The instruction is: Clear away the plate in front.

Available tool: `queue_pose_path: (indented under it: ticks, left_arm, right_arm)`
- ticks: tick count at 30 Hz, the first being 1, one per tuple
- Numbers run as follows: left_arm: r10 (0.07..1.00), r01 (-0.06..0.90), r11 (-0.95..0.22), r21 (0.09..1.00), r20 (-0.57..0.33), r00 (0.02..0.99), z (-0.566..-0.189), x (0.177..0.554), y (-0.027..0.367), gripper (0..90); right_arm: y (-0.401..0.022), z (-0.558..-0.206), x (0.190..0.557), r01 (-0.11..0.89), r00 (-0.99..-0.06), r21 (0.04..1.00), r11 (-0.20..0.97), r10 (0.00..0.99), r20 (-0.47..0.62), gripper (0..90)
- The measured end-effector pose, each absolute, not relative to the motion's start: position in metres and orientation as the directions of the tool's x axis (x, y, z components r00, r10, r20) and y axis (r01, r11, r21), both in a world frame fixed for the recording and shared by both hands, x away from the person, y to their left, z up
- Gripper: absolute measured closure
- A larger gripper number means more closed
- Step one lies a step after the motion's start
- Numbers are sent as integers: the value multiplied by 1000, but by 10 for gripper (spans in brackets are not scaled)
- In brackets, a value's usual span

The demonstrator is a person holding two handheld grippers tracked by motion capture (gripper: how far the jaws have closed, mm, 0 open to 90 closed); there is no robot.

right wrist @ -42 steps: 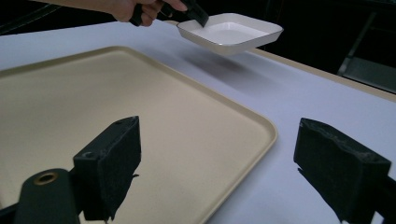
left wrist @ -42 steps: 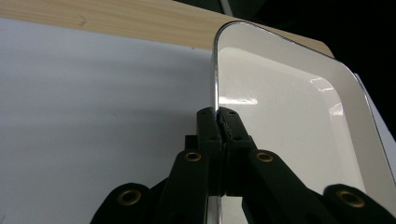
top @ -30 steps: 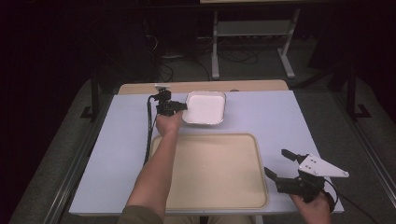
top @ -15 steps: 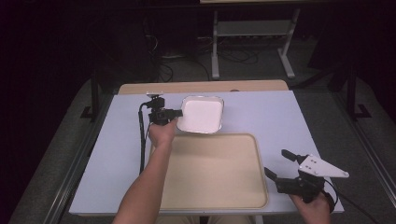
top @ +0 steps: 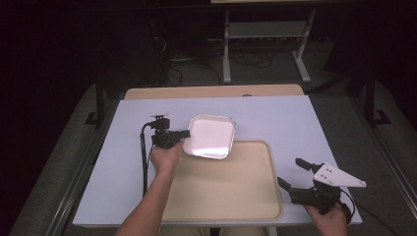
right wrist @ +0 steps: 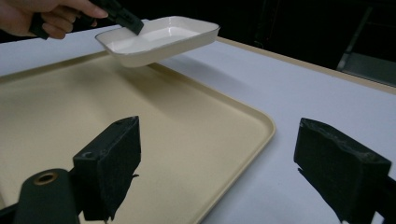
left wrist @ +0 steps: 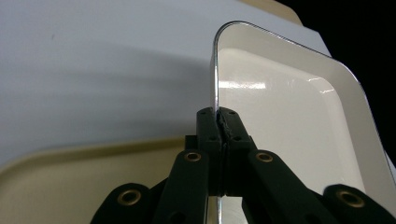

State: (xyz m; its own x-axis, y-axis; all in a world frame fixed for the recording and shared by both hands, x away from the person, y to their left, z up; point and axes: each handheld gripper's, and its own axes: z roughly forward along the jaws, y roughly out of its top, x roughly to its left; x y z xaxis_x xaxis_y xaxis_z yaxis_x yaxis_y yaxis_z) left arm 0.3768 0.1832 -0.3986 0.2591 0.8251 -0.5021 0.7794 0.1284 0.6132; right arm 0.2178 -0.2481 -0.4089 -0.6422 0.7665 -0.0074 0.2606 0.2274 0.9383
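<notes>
A white rectangular dish (top: 210, 135) hangs in the air over the far edge of the beige tray (top: 231, 196). My left gripper (top: 186, 133) is shut on the dish's left rim. In the left gripper view the jaws pinch the thin rim of the dish (left wrist: 289, 112) at the left gripper (left wrist: 223, 125). In the right gripper view the dish (right wrist: 159, 39) floats above the tray (right wrist: 56, 107), held by the other hand. My right gripper (top: 293, 173) stands open at the tray's near right corner, and the right gripper (right wrist: 224, 172) has nothing between its pads.
The tray lies on a pale lavender table top (top: 295, 123) with a wooden strip (top: 211, 91) along the far edge. A metal stand (top: 265, 34) and cables sit on the dark floor beyond. Bare table surface lies left and right of the tray.
My left gripper has carried the white dish toward me and a little left, from the far table to above the tray's far edge. The right gripper has stayed put.
</notes>
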Motion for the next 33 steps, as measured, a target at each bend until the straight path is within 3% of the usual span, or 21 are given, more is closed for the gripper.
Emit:
queue_pose_path:
  ticks: [17,33]
  left_arm:
    - [853,792,116,600,-469,231,-421,332,193,890]
    - [866,815,110,568,-457,202,-441,316,195,891]
  right_arm:
    - [-242,-410,218,266,-655,933,242,755,-9,136]
    - [-240,-410,219,261,-662,932,251,749,-16,136]
